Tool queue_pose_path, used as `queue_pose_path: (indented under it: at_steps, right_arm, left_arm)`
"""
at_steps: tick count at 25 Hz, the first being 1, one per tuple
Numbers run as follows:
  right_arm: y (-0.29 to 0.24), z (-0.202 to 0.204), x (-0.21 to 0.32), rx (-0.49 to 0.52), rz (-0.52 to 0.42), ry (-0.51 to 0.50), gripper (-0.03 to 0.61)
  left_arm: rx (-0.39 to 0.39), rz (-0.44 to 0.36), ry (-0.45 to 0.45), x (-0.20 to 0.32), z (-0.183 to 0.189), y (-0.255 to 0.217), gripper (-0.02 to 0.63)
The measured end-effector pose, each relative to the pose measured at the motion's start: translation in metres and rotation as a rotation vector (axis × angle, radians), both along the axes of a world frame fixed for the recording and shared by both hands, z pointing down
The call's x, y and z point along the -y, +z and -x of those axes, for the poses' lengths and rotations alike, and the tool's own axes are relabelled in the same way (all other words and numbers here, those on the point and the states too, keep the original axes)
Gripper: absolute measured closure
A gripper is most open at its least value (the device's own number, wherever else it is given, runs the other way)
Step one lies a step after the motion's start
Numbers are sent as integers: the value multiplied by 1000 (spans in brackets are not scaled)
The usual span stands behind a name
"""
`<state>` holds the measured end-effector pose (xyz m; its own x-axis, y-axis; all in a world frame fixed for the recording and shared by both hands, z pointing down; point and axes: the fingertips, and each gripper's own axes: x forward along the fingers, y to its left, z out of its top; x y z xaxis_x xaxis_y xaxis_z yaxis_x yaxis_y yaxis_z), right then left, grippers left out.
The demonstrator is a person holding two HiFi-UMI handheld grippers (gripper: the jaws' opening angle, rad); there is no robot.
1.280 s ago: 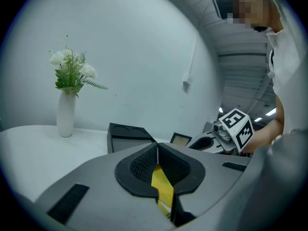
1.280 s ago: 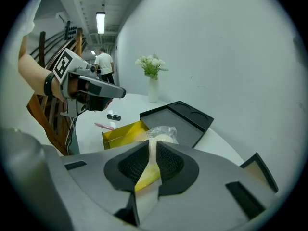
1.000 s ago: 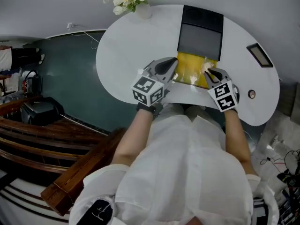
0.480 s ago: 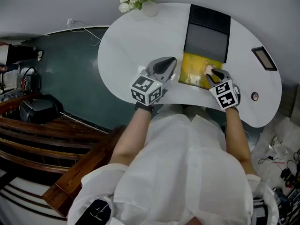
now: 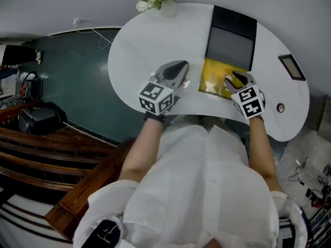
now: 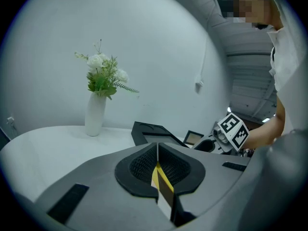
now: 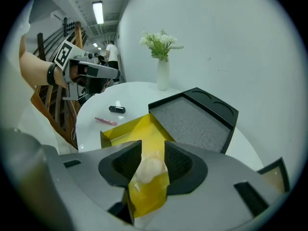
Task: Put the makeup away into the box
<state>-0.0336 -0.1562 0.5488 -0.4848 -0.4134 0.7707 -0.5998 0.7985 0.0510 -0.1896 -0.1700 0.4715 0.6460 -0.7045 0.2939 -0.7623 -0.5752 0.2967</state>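
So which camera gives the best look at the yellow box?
The right gripper view: the yellow box lies open close below, its inside and walls plain. The head view shows it from above, small and partly covered. The left gripper view gives at most a yellow sliver.

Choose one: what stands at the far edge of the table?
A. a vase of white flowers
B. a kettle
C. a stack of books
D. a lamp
A: a white vase holding white flowers stands at the far edge of the table.
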Motion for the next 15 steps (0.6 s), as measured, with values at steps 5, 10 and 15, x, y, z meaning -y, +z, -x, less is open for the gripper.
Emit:
queue_pose_path:
  at_steps: [5,10,15]
  right_arm:
    - [-16,28,8,29,-28,-64,443]
    - [-25,71,7,35,-50,-181,443]
    - [-23,124,-2,9,-69,-357,443]
  left_arm:
    - [4,-2,-51,-4,22,-1,589]
    - [7,2,-108,-17,51,0,589]
    - [0,20,-176,-33,82,7,589]
